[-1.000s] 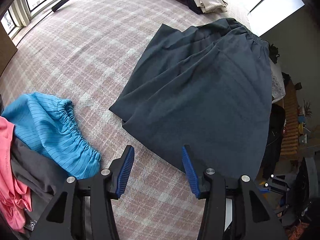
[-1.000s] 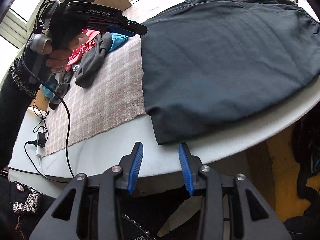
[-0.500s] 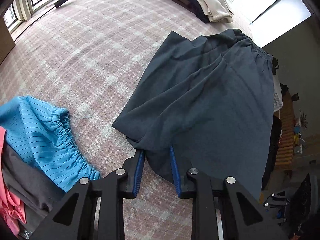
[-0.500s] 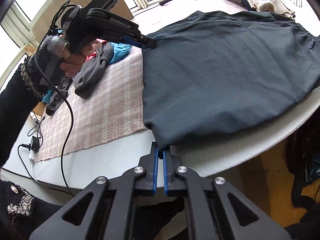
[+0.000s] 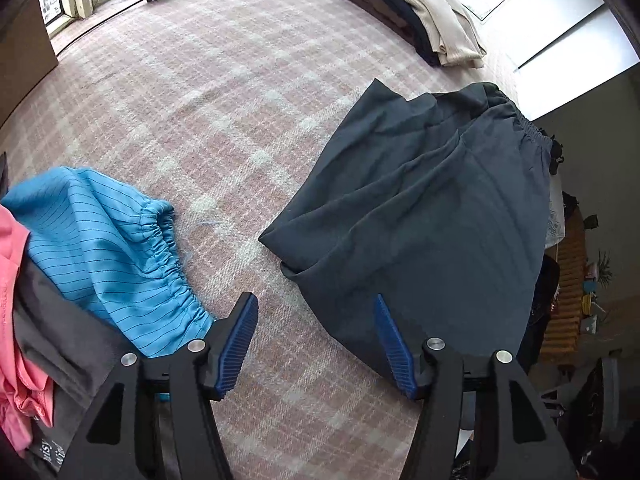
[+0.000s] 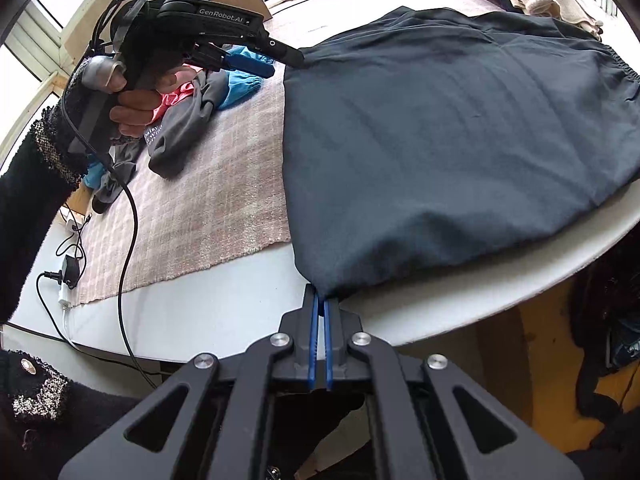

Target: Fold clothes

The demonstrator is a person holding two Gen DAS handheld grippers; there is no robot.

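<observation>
**Dark garment pinched at one corner, the other corner free between spread jaws**

Dark garment (image 6: 460, 140), a slate-grey piece with a gathered elastic waistband, lies spread flat over the pink checked cloth (image 5: 192, 100) and runs past that cloth's near edge onto the bare white worktop (image 6: 224, 304). Its waistband end points toward the far side of the worktop; its hem end reaches the near edge.

Right gripper (image 6: 319, 308): the blue jaws are pressed together on the near hem corner of the garment, at the near edge of the worktop. The fabric rises slightly into the pinch and fans out beyond it.

Left gripper (image 5: 316, 340): the jaws stand spread and are opening, with nothing pinched. The other hem corner lies on the checked cloth just ahead of the gap; the hem edge runs under the right-hand finger, and the left-hand finger stands over bare cloth. Whether either pad touches the fabric cannot be told. In the right wrist view this gripper (image 6: 276, 58), held in the left hand (image 6: 132, 100) with a dark knit sleeve, hangs above the garment's far hem corner.

Beside the left jaw lies a heap of unfolded clothes (image 5: 52, 280): a blue striped piece with an elastic cuff, a pink one and a grey one. A folded stack (image 5: 420, 12) in beige and dark tones sits near the far edge of the worktop, well apart from the garment.
</observation>
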